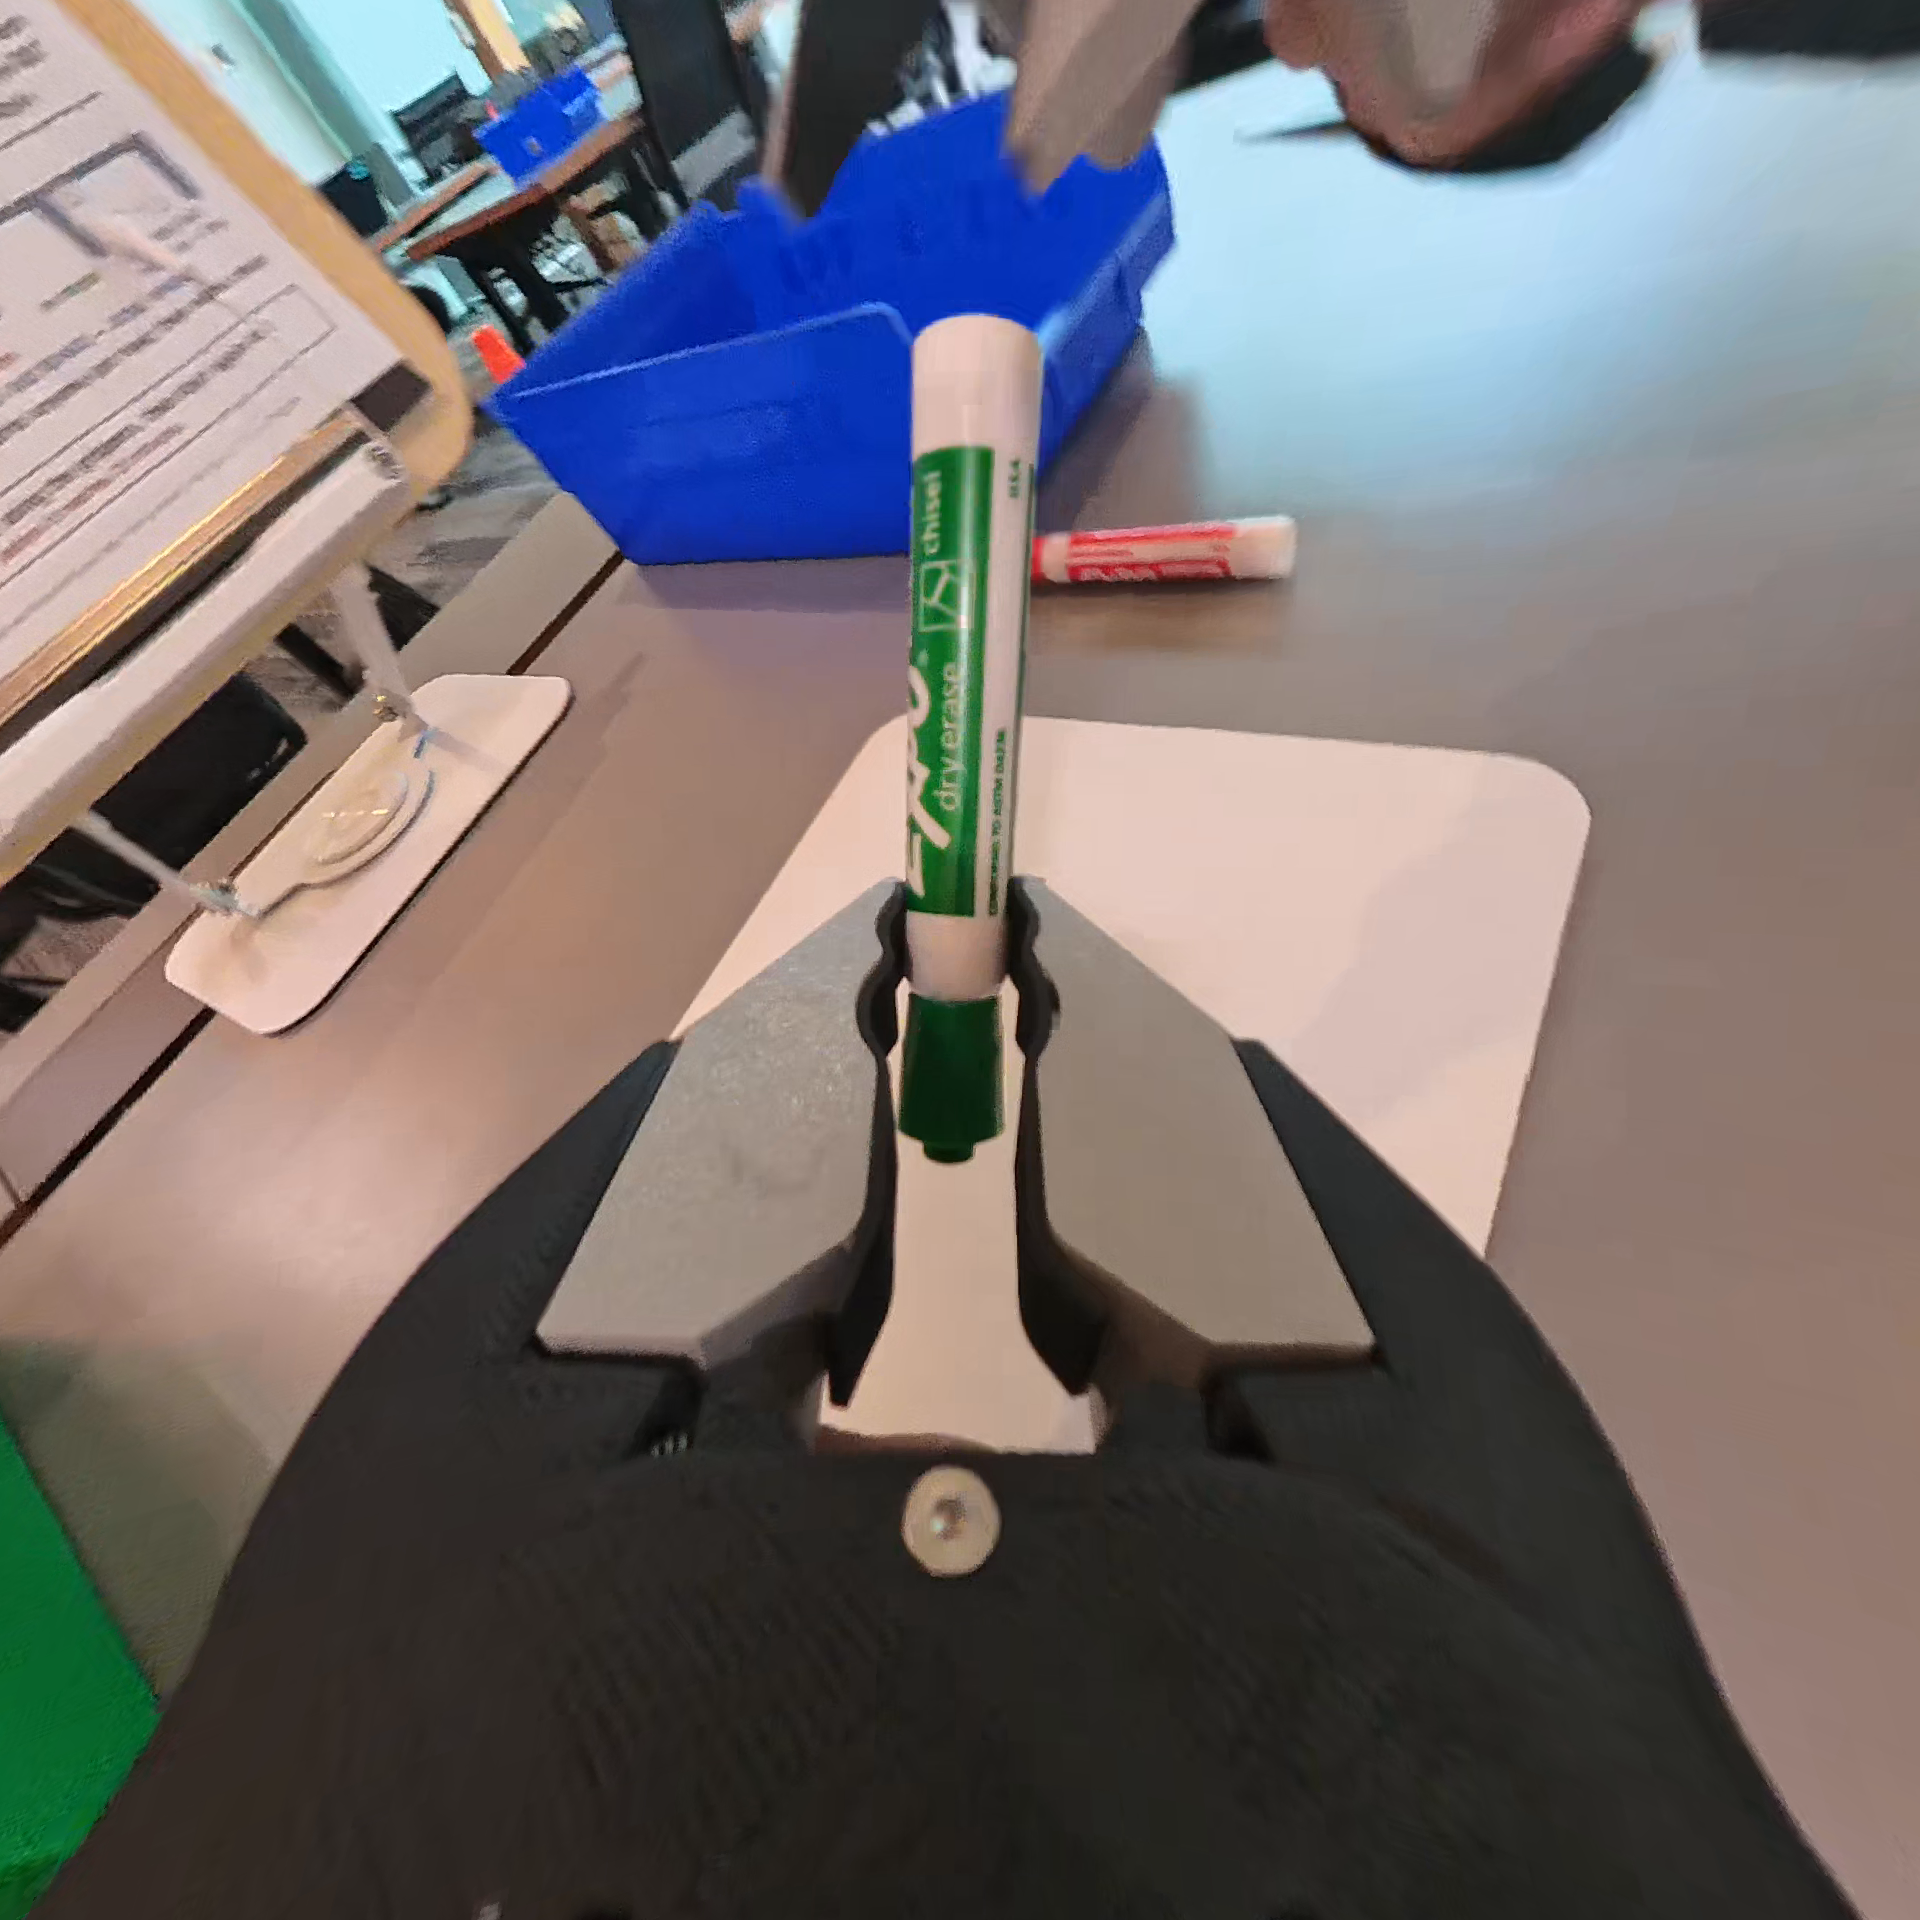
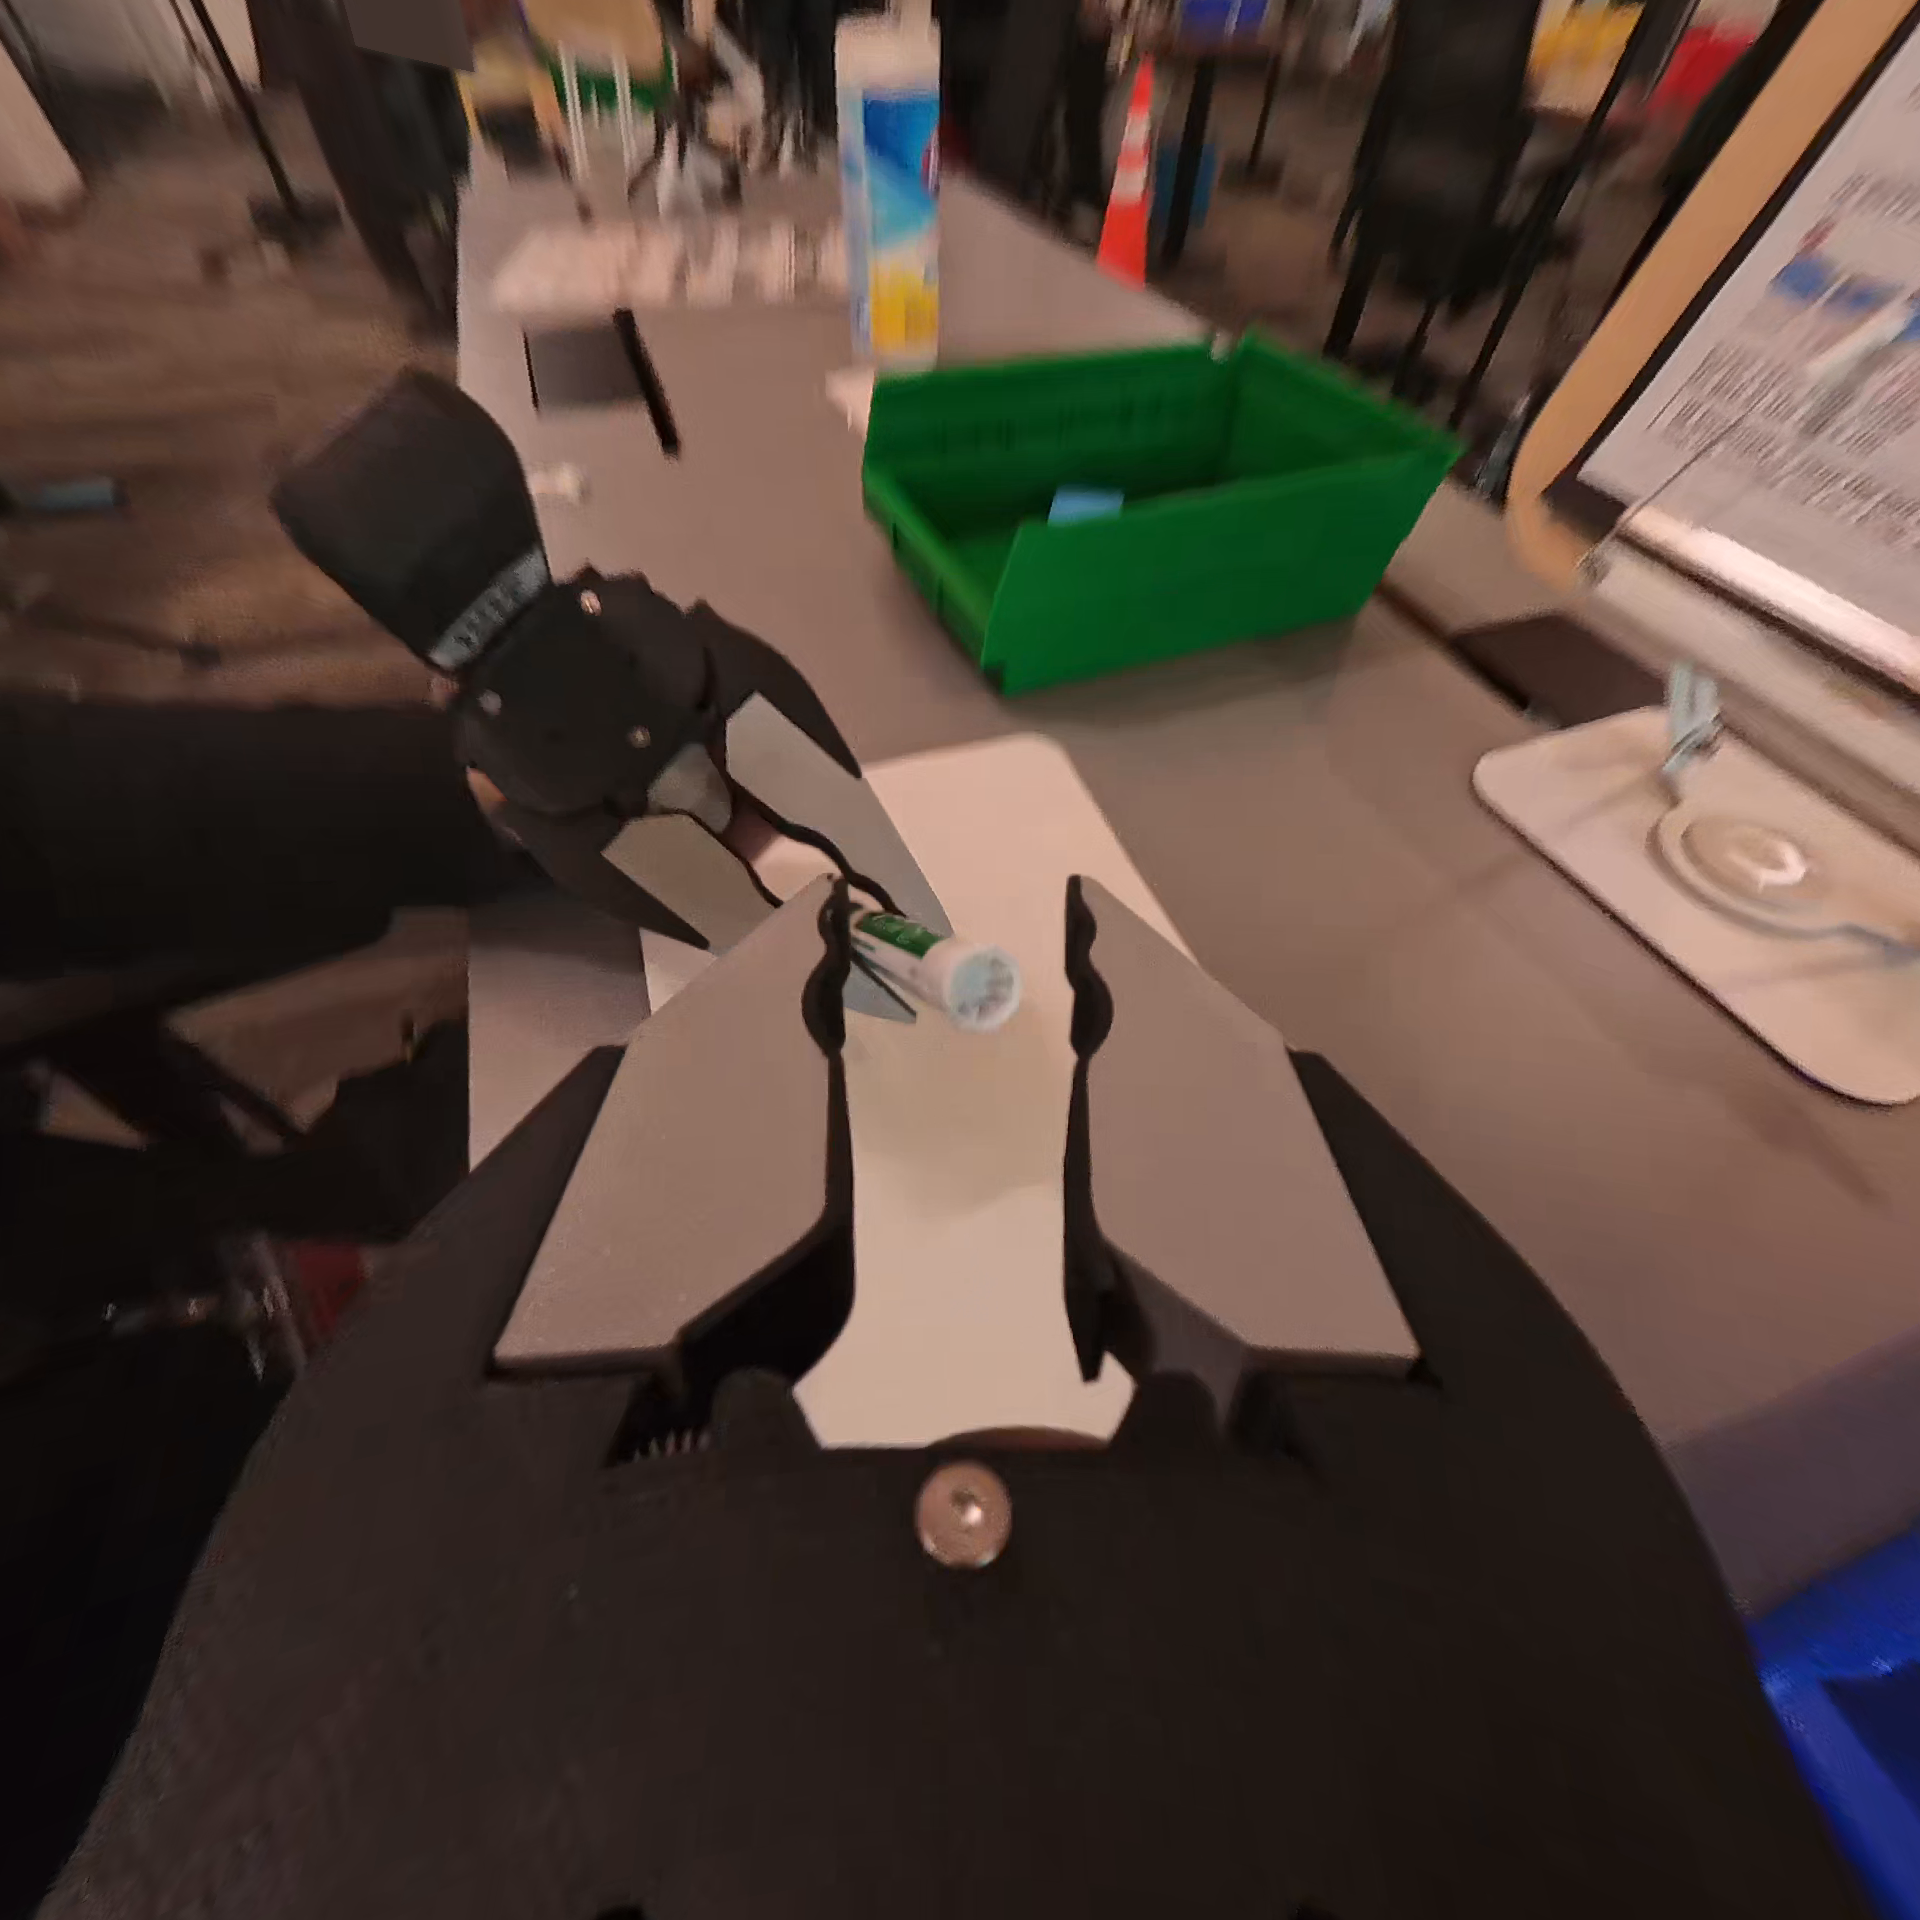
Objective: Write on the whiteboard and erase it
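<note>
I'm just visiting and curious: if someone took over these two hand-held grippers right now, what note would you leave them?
Left gripper: shut on the green marker, cap off, tip toward the camera, above the whiteboard.
Right gripper: open and empty, above the whiteboard near the marker's rear end.
A red marker lies on the table by the blue bin; a green bin sits farther off.
Done: marker picked up and uncapped.
Left: the visible board is blank, so writing and erasing remain. No eraser visible.
</note>
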`<state>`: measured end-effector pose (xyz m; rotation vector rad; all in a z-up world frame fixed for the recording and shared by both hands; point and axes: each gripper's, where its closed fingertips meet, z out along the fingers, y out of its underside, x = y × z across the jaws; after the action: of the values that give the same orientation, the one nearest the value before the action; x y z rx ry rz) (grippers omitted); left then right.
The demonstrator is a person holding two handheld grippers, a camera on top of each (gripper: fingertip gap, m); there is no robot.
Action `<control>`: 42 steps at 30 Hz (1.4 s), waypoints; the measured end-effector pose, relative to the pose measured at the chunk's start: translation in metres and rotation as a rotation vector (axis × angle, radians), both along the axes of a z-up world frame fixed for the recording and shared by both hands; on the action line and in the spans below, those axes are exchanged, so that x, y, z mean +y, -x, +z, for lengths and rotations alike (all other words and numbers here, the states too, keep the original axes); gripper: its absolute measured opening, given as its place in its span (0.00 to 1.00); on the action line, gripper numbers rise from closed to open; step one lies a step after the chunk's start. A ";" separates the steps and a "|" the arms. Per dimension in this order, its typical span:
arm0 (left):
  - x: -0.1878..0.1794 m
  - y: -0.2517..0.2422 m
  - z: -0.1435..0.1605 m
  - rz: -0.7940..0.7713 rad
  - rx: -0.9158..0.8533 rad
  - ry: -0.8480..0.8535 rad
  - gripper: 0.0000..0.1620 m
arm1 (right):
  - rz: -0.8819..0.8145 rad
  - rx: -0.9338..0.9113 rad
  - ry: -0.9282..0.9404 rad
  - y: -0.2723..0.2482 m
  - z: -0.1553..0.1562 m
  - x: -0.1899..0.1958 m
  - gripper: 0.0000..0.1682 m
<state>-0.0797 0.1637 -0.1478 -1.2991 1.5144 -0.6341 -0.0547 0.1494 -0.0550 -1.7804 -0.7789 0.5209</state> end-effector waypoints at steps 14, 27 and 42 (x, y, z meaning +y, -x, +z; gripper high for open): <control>0.061 0.007 0.031 0.248 -0.226 0.124 0.10 | -0.130 0.405 -0.192 0.015 0.008 0.058 0.30; 0.065 0.000 0.011 0.269 -0.195 0.077 0.10 | -0.238 0.272 -0.212 0.021 -0.025 0.078 0.31; 0.070 0.001 -0.009 0.320 -0.072 -0.043 0.09 | -0.272 0.171 -0.146 0.020 -0.049 0.082 0.16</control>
<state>-0.0806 0.2339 -0.1569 -1.4311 1.2211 -0.4340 -0.0748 0.2314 -0.1045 -1.6493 -0.4361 0.4174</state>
